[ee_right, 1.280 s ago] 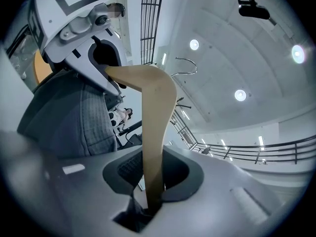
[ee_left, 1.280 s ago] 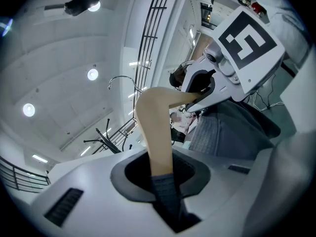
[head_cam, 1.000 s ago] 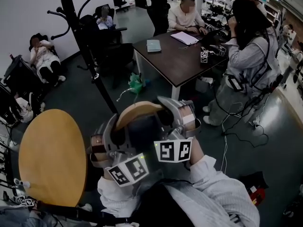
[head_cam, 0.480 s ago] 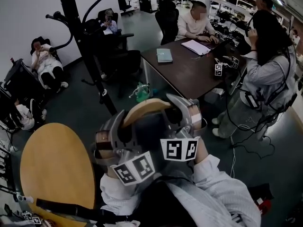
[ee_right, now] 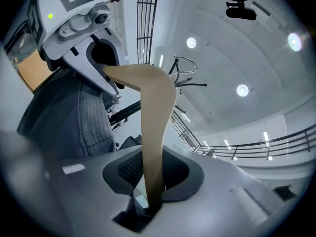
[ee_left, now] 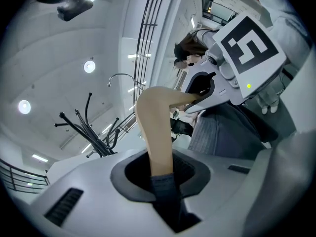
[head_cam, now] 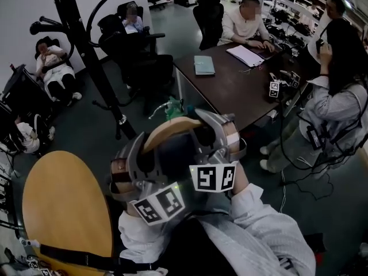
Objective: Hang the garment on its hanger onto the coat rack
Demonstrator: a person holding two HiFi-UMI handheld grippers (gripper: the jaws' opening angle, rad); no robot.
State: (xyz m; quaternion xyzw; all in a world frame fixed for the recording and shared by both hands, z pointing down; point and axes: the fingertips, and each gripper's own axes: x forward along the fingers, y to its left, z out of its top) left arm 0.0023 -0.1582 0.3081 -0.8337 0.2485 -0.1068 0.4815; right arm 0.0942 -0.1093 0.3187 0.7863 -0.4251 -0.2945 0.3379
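Note:
I hold a curved wooden hanger [head_cam: 169, 130] up in front of me, with a dark grey garment [head_cam: 172, 160] draped on it. The left gripper [head_cam: 127, 164] is shut on the hanger's left arm [ee_left: 154, 132], and dark fabric [ee_left: 167, 194] is pinched there too. My right gripper [head_cam: 225, 138] is shut on the hanger's right arm [ee_right: 155, 127]. In each gripper view the other gripper shows at the far end of the hanger, above the hanging grey cloth [ee_right: 74, 117]. The black coat rack [head_cam: 77, 45] stands at the upper left, apart from the hanger, and its curved hooks [ee_left: 89, 130] are bare.
A round wooden table [head_cam: 60, 206] lies at my lower left. Ahead on the right is a dark desk [head_cam: 236, 88] with a seated person, and another person [head_cam: 339, 102] stands beside it. Black chairs [head_cam: 135, 45] and seated people line the left wall. Cables trail on the floor at right.
Both grippers keep their hold on the hanger at the same height. The view has shifted: the rack's pole now stands further left and the desk further right.

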